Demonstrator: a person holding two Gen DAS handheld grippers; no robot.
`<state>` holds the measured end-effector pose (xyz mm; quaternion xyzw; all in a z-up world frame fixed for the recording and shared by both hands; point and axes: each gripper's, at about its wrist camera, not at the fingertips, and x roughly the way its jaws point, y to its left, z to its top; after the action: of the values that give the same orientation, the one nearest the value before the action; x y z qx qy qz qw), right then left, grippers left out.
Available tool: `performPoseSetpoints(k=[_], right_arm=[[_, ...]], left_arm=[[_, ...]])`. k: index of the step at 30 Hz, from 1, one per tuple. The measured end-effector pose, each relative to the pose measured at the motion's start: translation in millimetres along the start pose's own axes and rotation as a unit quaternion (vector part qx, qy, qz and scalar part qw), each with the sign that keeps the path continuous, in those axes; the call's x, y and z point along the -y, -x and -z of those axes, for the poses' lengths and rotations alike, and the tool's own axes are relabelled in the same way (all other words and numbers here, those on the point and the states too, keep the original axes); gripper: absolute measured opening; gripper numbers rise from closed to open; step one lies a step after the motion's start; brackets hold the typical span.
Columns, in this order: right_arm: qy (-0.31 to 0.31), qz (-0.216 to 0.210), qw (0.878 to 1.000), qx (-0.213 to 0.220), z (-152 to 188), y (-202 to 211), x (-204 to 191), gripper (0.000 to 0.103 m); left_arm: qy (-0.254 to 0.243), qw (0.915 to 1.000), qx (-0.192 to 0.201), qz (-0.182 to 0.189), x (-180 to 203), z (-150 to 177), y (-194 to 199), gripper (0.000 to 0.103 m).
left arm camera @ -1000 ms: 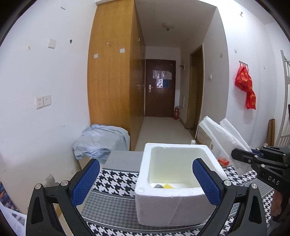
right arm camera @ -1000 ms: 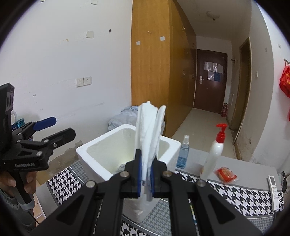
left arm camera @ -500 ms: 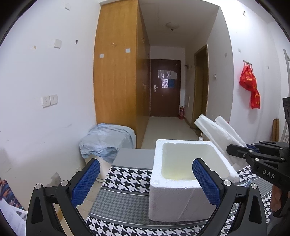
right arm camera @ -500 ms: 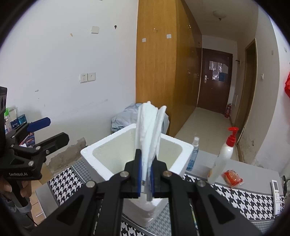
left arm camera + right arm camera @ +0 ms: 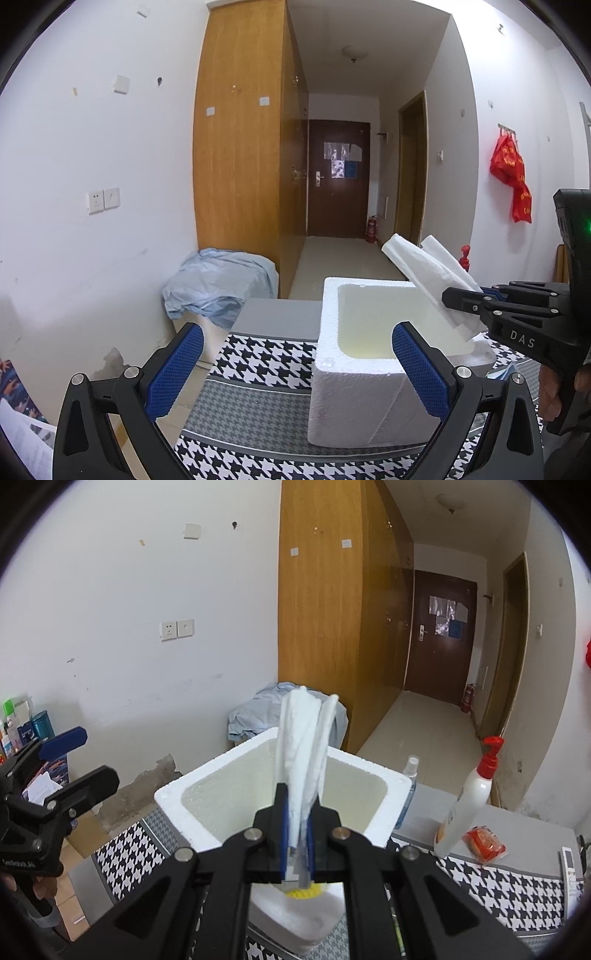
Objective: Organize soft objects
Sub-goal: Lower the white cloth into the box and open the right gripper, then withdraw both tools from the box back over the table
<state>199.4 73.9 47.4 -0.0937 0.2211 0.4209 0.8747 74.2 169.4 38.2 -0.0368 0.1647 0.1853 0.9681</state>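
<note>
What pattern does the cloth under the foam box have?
Black-and-white houndstooth cloth, clearest in the left wrist view.

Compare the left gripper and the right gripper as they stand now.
The left gripper stands wide open with nothing between its blue pads; the right gripper has a folded white cloth between its pads, jaws just starting to open. The left gripper sits in front of the white foam box; the right gripper holds the cloth over the box's opening. Both are black with blue pads.

Foam box (image 5: 354, 391) on table (image 5: 258, 402)

White walls (image 5: 110, 221), wooden wardrobe (image 5: 240, 147) (tall)
</note>
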Motion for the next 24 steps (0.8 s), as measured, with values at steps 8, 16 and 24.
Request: performPoseSetpoints(k=[8,16,24], right_arm=[[-0.011,-0.015,1.0,-0.004,2,-1,2,0.069],[-0.015,-0.013,1.0,0.01,4,16,6,0.076],[-0.024,-0.003,1.0,0.016,8,33,9,0.094]], left_arm=[[0.001,1.0,-0.007,0.004,-1,3,-4,0.102],[-0.005,0.9999,-0.005,0.015,6,0,-1,0.102],[-0.013,0.9993,-0.002,0.035,20,-2,5,0.102]])
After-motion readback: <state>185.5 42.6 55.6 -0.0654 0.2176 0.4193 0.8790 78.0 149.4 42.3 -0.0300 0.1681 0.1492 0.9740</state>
